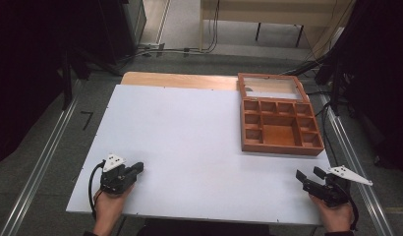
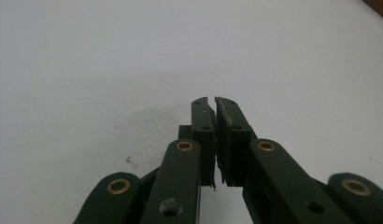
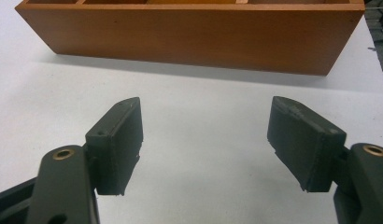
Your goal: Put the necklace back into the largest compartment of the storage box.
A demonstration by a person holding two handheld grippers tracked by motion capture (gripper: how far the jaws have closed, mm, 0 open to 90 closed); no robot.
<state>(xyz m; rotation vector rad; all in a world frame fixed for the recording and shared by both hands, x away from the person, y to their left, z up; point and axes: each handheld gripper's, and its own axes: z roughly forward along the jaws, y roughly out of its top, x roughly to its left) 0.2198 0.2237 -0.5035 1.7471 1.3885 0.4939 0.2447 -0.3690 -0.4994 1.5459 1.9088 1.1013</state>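
- The left gripper (image 1: 136, 169), a black two-jaw tool with a grey three-cornered plate on top, rests low over the near left corner of the white tabletop (image 1: 189, 142), held in the person's left hand (image 1: 109, 205).
- Its jaws are pressed together with nothing between them; in the left gripper view (image 2: 214, 103) the two ribbed pads meet along a thin seam above bare white surface.
- The right gripper (image 1: 310, 174), the same black tool with its grey plate pointing out to the right, sits at the near right corner of the table in the person's right hand (image 1: 336, 216).
- Its jaws stand wide apart and hold nothing; in the right gripper view (image 3: 204, 140) white tabletop shows between the two dark pads.
- The reddish-brown wooden box (image 1: 280, 127) with many small square compartments around one larger one lies at the far right of the table, well ahead of the right gripper and apart from it.
- The box's glass-paned, wood-framed lid (image 1: 271, 87) is swung open and lies back behind the compartments, toward the far edge.
- In the right gripper view the box's near wooden wall (image 3: 189, 35) runs across the top, straight ahead of the open jaws, with a strip of white table between them.
- The compartments I can see look empty.
- A bare wooden strip (image 1: 180, 80) of table shows beyond the white sheet's far edge.
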